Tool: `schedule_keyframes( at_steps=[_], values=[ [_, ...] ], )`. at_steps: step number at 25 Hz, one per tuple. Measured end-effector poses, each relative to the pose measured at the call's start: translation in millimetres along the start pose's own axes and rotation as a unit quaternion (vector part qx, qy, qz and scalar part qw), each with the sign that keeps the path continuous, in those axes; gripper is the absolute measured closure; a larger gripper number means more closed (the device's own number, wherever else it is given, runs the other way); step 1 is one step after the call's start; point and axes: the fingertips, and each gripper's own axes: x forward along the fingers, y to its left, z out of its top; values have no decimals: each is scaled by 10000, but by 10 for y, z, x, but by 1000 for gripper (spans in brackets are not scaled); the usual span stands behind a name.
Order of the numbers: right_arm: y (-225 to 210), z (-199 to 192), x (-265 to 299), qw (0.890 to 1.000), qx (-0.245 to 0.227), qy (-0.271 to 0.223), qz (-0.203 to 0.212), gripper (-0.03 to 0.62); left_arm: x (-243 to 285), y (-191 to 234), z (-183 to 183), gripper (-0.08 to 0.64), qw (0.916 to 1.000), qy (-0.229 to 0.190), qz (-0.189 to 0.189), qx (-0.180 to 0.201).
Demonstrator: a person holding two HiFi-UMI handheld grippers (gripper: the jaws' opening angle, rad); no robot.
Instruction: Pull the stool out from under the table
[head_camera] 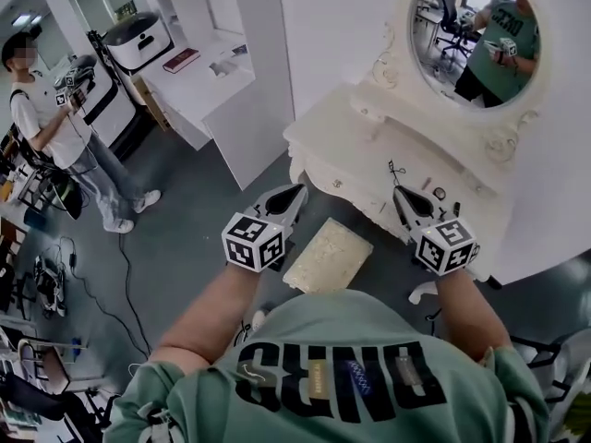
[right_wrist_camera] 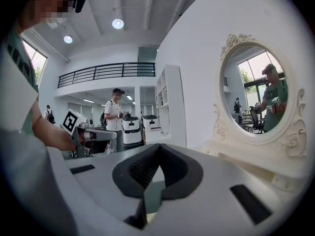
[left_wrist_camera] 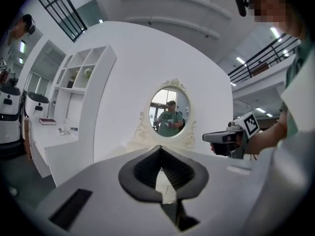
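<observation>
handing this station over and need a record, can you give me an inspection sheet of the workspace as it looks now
surface: white dressing table with oval mirror, top mostly bare
job's things: stool with beige seat, at the table's front, untouched
clutter: a few small dark items on the table top
grippers: left gripper and right gripper both shut, empty, held in front of the table
cables: dark cable across the floor
surroundings: white shelving; a person standing near a white machine
</observation>
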Motion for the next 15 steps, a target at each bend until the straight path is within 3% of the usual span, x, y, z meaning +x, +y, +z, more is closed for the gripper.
schedule_keyframes(
  at_steps=[6, 15],
  values=[
    [121, 95, 16, 9999, 30, -9, 162, 598, -129, -148, 235, 551, 9996, -124, -102, 247],
    [198, 111, 67, 9996, -52, 51, 264, 598, -188, -191, 263, 551, 9991, -142, -117, 371]
  ],
)
